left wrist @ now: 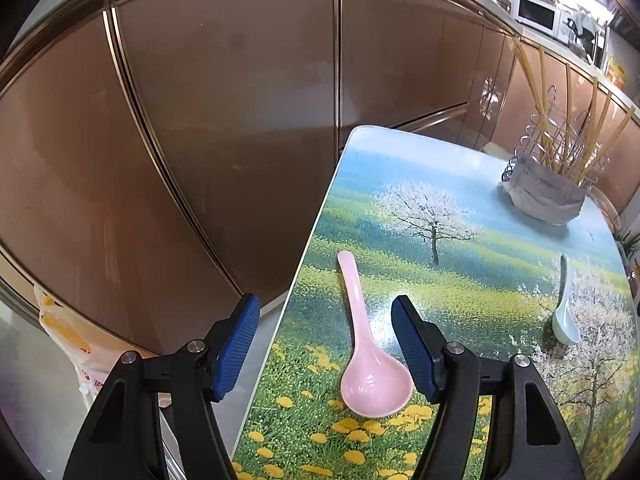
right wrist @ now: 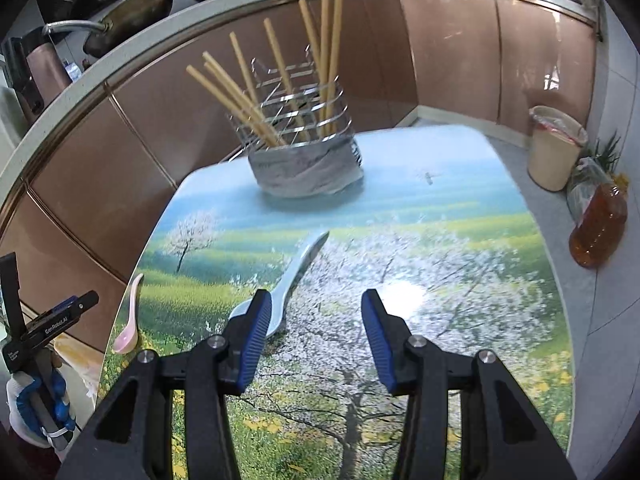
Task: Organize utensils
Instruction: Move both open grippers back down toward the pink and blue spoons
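A pink ceramic spoon (left wrist: 370, 360) lies on the landscape-print table (left wrist: 460, 216), its bowl between my open left gripper (left wrist: 325, 312) fingers; it also shows at the table's left edge in the right wrist view (right wrist: 129, 320). A pale blue spoon (left wrist: 564, 312) lies further right; in the right wrist view the blue spoon (right wrist: 288, 280) lies just ahead of my open right gripper (right wrist: 314, 304), its bowl partly behind the left finger. A wire utensil holder (right wrist: 304, 148) with several bamboo chopsticks stands at the far table end and shows in the left wrist view too (left wrist: 552, 176).
Brown cabinet fronts (left wrist: 200, 140) run beside the table. A beige bin (right wrist: 556, 148) and an amber bottle (right wrist: 598, 228) stand on the floor to the right. Pans sit on the counter (right wrist: 132, 16). The left-hand device (right wrist: 44, 328) shows at the far left.
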The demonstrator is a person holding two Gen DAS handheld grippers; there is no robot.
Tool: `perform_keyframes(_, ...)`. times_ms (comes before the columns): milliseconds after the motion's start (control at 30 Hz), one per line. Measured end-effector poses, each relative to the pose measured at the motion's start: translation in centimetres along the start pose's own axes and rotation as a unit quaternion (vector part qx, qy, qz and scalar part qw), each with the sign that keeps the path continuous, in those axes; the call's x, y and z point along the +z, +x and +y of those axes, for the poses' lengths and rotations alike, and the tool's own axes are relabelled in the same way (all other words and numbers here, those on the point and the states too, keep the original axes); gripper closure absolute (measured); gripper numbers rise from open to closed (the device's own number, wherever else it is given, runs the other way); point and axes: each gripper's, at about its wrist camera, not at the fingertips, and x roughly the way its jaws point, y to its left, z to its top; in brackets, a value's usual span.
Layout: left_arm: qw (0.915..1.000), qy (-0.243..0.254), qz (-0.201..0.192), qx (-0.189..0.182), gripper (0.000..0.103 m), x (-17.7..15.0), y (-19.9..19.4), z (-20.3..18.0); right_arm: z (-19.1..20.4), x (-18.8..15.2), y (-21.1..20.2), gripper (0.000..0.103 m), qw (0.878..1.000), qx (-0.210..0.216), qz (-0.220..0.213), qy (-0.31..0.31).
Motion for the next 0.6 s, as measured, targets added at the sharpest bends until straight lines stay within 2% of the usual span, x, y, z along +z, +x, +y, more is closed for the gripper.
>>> perform_keyframes(333, 0.9996, 0.005, 0.017, -0.021, 0.036, 0.7, 2.7, -0.8, 0.8, 1.0, 4.6, 0.058, 0.998, 0.029, 0.054, 0.025)
perform_keyframes(600, 0.9988, 0.000, 0.035, -0.034, 0.036, 1.0, 4.9, -1.0, 1.1, 2.3, 7.6, 0.058, 0.996, 0.019, 0.083, 0.035)
